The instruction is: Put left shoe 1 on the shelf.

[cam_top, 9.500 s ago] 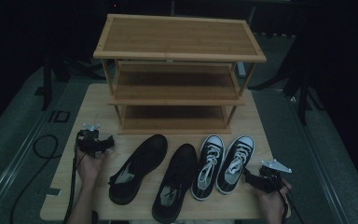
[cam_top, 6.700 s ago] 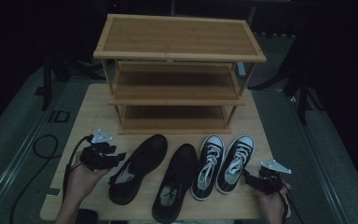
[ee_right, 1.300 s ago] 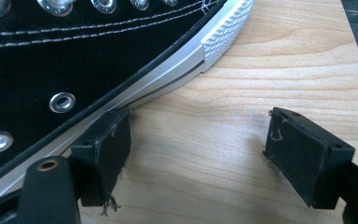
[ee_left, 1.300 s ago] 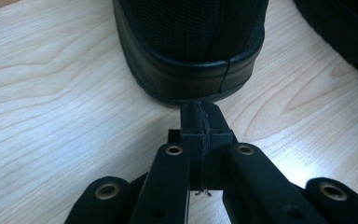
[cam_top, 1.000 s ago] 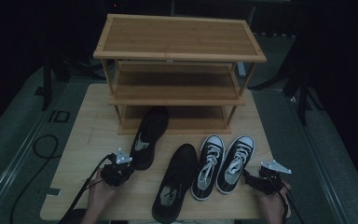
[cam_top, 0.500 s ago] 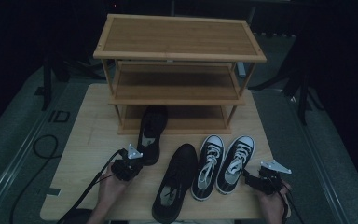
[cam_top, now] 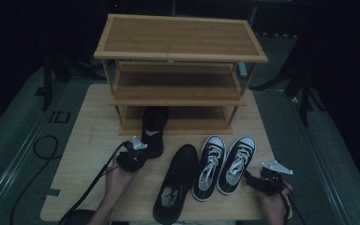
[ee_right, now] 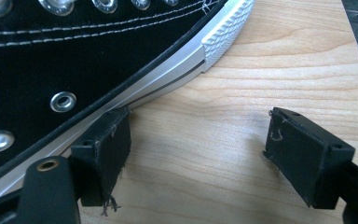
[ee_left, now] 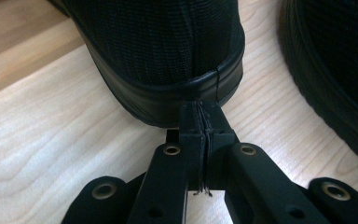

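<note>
Two tools are seen from above: the left tool [cam_top: 138, 151] at the heel of a black shoe [cam_top: 153, 127] whose toe lies under the rack [cam_top: 178, 70], toward the surface's [cam_top: 84, 140] far edge; the right tool [cam_top: 258, 180] near the front right corner beside a sneaker [cam_top: 236, 159]. Left gripper view: jaws pressed together, empty, tips touching the heel [ee_left: 168, 60]. Right gripper view: jaws spread wide, nothing held, one pad [ee_right: 105, 149] against the sneaker's sole [ee_right: 135, 93].

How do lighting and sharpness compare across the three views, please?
High view: dim, dark surroundings, shoe rack lit best. Left gripper view: brighter, black shoe's heel sharp, the near jaws shadowed. Right gripper view: brightest, sneaker and wood grain crisp, no glare.
</note>
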The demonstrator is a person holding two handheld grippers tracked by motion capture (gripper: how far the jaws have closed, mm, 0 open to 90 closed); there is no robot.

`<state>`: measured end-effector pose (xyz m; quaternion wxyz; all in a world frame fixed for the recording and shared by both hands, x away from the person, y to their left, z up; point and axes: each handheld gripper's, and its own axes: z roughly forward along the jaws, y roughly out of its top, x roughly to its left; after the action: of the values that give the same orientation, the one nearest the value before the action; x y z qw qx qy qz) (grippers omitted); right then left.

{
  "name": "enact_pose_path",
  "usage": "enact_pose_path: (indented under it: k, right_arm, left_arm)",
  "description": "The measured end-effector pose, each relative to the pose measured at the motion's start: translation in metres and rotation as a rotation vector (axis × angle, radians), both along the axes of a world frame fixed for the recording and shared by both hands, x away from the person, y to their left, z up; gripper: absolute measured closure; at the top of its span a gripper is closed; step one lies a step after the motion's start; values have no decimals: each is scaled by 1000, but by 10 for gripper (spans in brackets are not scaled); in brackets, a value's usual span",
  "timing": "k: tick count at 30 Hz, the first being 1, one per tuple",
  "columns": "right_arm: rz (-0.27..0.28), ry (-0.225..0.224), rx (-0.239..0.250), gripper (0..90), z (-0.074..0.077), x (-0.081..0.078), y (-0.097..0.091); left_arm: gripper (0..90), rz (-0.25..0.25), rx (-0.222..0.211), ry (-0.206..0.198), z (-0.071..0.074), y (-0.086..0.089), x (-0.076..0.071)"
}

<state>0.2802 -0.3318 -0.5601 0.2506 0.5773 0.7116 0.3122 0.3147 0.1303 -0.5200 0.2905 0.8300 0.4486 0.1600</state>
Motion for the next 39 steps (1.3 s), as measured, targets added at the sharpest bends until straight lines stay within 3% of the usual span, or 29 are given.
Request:
enact_pose_path:
  k: [12, 17, 27, 39]
  right_arm:
    - [2, 0, 0, 219, 0, 0, 0]
    - [2, 0, 0, 219, 0, 0, 0]
    - [3, 0, 0, 219, 0, 0, 0]
    - [5, 0, 0, 219, 0, 0, 0]
  left_arm:
    - [893, 43, 21, -24, 2, -4, 11]
    - [891, 4, 8, -21, 1, -9, 8]
    - [895, -49, 7, 33, -12, -21, 8]
    - [899, -53, -8, 49, -15, -22, 16]
